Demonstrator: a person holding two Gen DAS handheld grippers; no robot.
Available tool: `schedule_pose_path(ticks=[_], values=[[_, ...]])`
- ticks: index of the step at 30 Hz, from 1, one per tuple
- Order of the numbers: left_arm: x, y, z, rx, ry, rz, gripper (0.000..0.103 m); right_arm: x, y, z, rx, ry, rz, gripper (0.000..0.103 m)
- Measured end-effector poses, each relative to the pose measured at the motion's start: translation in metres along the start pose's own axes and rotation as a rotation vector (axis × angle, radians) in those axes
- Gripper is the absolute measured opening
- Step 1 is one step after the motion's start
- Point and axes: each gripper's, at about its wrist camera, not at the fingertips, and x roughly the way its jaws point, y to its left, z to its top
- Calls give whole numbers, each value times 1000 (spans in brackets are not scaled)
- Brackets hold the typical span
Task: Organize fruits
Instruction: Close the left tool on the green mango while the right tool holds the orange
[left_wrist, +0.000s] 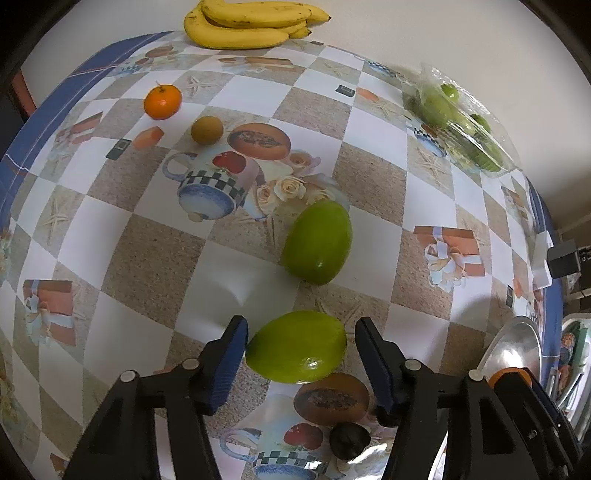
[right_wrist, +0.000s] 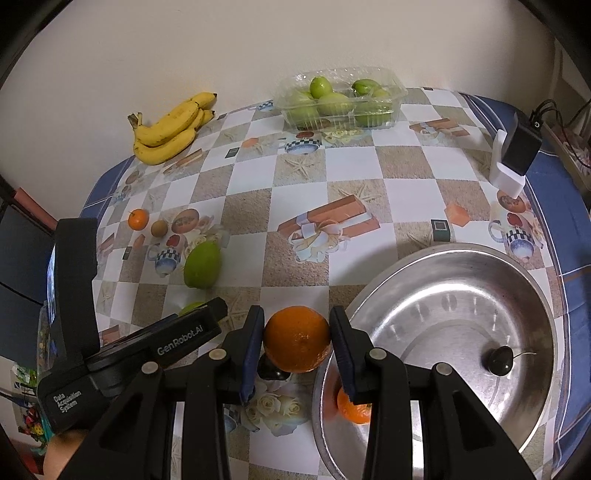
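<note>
- Left gripper (left_wrist: 301, 345) is pointed steeply down over a green mango (left_wrist: 296, 347) lying on the patterned tablecloth (left_wrist: 155, 273); the left pad is seen at the fruit's skin, the right pad stands clear of it, so the fingers are not yet clamped.
- A second green mango (left_wrist: 317, 242) is seen just beyond the first, apart from it.
- A dark small fruit (left_wrist: 349, 441) is seen on the cloth just below the gripper's right finger.
- Right gripper (right_wrist: 297, 339) is clenched on an orange (right_wrist: 296, 339), pads pressed on both sides, held over the cloth beside the rim of the metal bowl (right_wrist: 461, 266).
- Inside the bowl, a dark cherry (right_wrist: 501, 359) with stem and a small mandarin (right_wrist: 352, 408), partly hidden behind the right finger, are seen.
- Farther off on the cloth: a tangerine (left_wrist: 162, 101) and a brownish round fruit (left_wrist: 207, 130) near each other, a bunch of bananas (left_wrist: 251, 24) at the wall edge.
- A clear plastic box (right_wrist: 341, 98) of green fruits is placed at the far side by the wall.
- A black adapter (right_wrist: 521, 144) on a white block is seen at the cloth's right edge.
</note>
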Motion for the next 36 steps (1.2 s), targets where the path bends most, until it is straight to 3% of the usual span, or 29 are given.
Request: schedule_pose_path(ticks=[9,26,36], values=[[0,2,-1,-16,3,6,57,-3,2,0,-7,-5,0,38],[-31,9,3,-54,-38,-45,56,-1,-6,0,21,4,-2,38],[-50,-11,1,-24,-73,-79,56,-2,-39,0,103,8,-51,38]])
